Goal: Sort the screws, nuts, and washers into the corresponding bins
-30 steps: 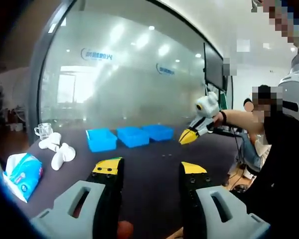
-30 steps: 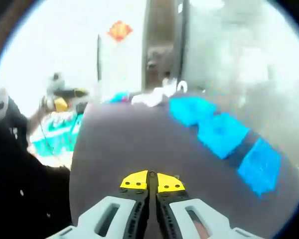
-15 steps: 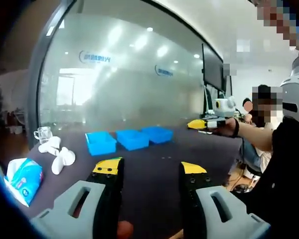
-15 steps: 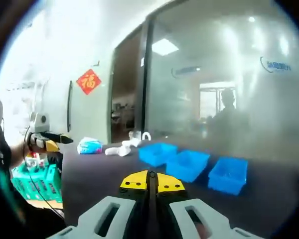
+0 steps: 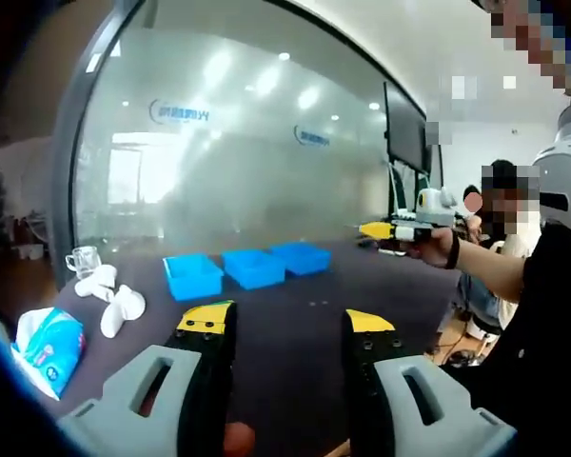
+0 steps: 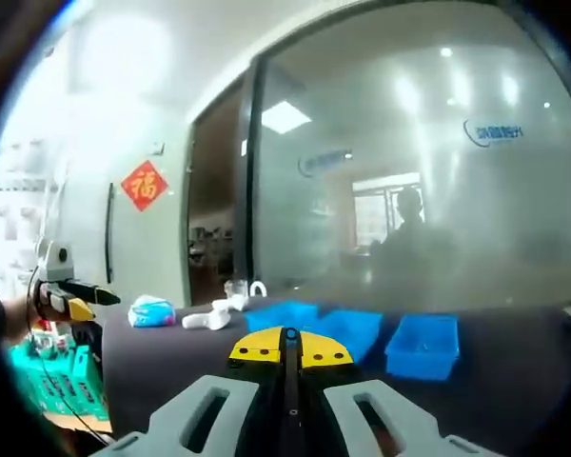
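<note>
Right tongs [image 6: 290,350]: yellow-tipped jaws pressed together, raised above the dark surface [image 6: 152,367]. Three blue bins [image 6: 423,345] in a row on the surface. Beyond them, white objects [image 6: 209,316] and a blue-and-white packet [image 6: 152,311]. Left tongs [image 6: 76,295] at far left. Frosted glass wall [image 6: 409,190] behind.

Red diamond sign [image 6: 144,185] with 福 on the wall; glass logos illegible.

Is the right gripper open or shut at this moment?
Shut. In the right gripper view the right gripper's yellow-tipped jaws meet with no gap between them, nothing visible held.
</note>
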Available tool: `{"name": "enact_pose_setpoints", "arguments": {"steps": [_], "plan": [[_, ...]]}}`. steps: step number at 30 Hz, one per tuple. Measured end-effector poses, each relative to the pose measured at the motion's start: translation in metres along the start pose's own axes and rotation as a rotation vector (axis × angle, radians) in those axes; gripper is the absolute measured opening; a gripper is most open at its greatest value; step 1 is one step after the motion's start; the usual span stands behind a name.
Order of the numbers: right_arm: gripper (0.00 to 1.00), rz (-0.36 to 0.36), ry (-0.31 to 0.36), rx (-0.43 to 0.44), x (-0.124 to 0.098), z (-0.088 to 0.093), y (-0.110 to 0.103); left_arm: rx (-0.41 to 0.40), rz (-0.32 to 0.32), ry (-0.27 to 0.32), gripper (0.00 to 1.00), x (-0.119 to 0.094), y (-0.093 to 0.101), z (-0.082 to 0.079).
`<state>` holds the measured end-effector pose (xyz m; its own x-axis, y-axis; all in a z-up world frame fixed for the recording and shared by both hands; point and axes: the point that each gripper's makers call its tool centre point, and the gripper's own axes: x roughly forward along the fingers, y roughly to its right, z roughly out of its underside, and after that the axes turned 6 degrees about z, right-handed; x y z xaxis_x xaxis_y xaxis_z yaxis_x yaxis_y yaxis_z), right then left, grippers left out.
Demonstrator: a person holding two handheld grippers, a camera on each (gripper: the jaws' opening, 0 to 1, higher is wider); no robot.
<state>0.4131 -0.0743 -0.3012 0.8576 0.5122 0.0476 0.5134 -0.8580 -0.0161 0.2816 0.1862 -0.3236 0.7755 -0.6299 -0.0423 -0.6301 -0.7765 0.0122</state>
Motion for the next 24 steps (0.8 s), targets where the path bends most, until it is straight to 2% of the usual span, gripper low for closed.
{"name": "enact_pose_setpoints", "arguments": {"steps": [7, 11, 20, 22, 24], "plan": [[0.02, 0.014, -0.002, -0.009, 0.044, -0.01, 0.011, -0.003, -0.001, 0.012, 0.43, 0.0, 0.001, -0.003], [0.02, -0.009, -0.005, 0.029, 0.072, -0.013, 0.008, -0.007, -0.002, 0.008, 0.43, 0.0, 0.001, 0.0], [0.02, -0.009, -0.08, 0.048, 0.136, 0.0, 0.011, -0.012, -0.017, 0.015, 0.42, -0.006, -0.002, -0.001], [0.02, 0.007, -0.106, -0.001, 0.149, 0.006, 0.013, -0.007, -0.018, 0.011, 0.42, -0.007, -0.002, -0.001], [0.02, 0.003, -0.122, 0.0, 0.161, 0.01, 0.013, -0.008, -0.021, 0.014, 0.42, -0.008, -0.002, -0.002]]}}
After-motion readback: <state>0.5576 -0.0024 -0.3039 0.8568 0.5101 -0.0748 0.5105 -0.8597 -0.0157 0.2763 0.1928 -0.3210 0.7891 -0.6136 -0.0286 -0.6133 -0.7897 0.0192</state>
